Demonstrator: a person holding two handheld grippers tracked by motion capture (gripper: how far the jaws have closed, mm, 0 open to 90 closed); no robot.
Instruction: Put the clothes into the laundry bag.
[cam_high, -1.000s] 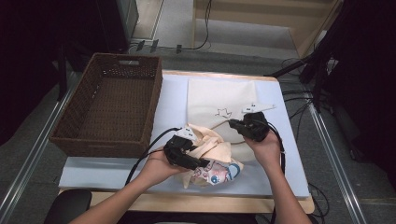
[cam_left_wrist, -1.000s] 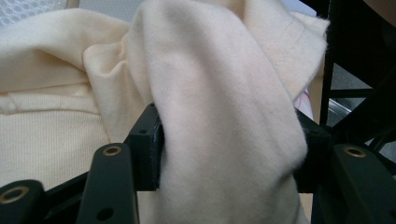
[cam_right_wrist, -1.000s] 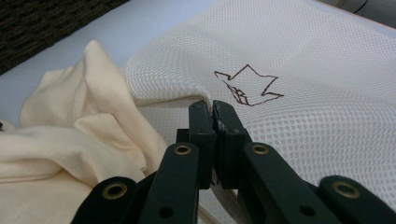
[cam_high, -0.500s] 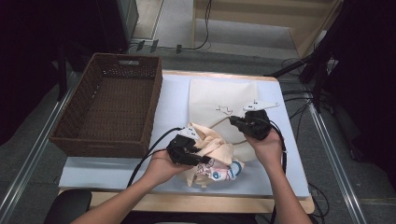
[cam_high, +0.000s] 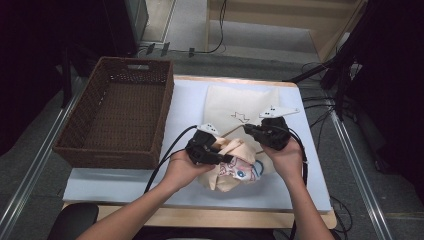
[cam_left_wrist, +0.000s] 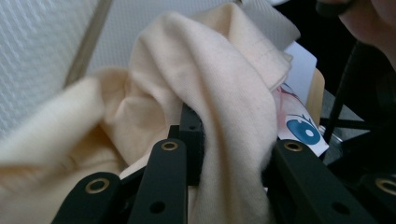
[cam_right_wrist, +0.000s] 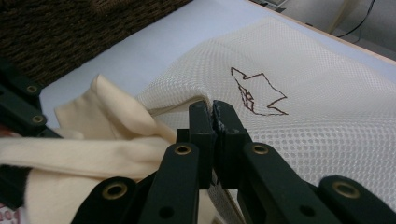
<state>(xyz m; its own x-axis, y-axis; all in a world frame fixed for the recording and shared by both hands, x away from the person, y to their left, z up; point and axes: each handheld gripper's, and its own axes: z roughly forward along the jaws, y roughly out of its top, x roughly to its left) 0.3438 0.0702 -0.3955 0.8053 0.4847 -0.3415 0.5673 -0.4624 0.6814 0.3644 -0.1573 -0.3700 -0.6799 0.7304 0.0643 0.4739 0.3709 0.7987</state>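
On white table mat (cam_high: 190, 107) (wicker basket (cam_high: 120, 115))

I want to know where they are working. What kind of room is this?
Probably a lab or workshop set up for recording, not a home. A plain table with a white mat stands between metal rails, loose cables trail across the floor, and the person works with cabled hand-held tools.

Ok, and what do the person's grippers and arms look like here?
Both the left gripper and the right gripper are black with two jaws on perforated linkage arms with brass-coloured rivets, each topped by a pale grey three-cornered plate and trailing a black cable. The forearms are bare, no sleeves.
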